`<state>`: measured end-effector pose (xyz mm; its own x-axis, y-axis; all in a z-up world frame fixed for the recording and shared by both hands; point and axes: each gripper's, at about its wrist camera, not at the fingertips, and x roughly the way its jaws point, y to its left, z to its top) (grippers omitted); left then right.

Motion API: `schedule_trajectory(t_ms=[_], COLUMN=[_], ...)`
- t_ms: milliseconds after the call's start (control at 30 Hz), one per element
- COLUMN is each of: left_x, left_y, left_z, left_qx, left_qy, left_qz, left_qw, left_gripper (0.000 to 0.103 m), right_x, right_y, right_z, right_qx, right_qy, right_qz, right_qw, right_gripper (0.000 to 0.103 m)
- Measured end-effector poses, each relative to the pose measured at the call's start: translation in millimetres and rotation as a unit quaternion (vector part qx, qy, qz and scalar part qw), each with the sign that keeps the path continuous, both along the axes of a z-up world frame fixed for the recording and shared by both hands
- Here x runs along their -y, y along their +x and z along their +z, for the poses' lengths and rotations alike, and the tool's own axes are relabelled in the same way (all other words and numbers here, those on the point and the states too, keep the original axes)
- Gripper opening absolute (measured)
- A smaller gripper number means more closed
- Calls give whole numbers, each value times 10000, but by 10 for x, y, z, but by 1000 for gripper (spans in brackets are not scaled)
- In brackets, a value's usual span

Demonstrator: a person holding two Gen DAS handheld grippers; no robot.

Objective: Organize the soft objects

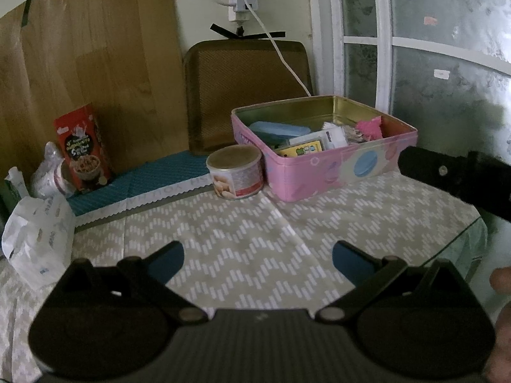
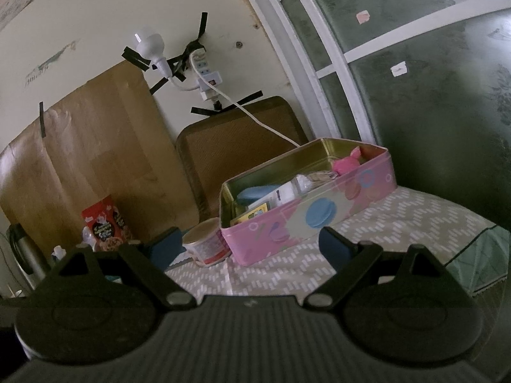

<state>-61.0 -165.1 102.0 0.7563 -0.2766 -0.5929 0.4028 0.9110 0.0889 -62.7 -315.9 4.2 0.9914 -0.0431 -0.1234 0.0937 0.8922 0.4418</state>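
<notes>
A pink tin box [image 1: 345, 166] stands open at the back right of the table; it also shows in the right wrist view [image 2: 319, 220]. Inside lie a blue soft item [image 1: 278, 129], a pink soft item [image 1: 370, 127], white packets and a yellow card. My left gripper [image 1: 258, 260] is open and empty, low over the patterned tablecloth [image 1: 242, 242], in front of the box. My right gripper [image 2: 250, 245] is open and empty, raised in front of the box. Part of the right gripper's body [image 1: 453, 175] shows at the right edge of the left wrist view.
A round can [image 1: 236, 172] sits left of the box. A red cereal box [image 1: 84, 148], a plastic-wrapped item [image 1: 51, 172] and a white bag [image 1: 38, 239] are at the left. A brown tray [image 1: 246, 89] and a wooden board [image 1: 89, 73] lean on the wall. The table edge [image 1: 460, 233] is at the right.
</notes>
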Motion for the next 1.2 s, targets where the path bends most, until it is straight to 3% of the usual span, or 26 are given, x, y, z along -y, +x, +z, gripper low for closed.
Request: schedule_trajectory(t_ms=[967,1200], left_x=[-165,-219], left_y=[116,139], left_z=[-63,-94], left_qx=[-97,-109], left_qy=[-133,-240], left_qz=[166,-14], left_qw=[9997,9997], left_gripper=[103,103], right_x=[-78,-122], right_y=[124,171], right_z=[-15,-25], right_qx=[-153,-216], right_qy=[-185,-248], right_qz=[129,151], right_qw=[9996,9993], right_gripper=[94,94])
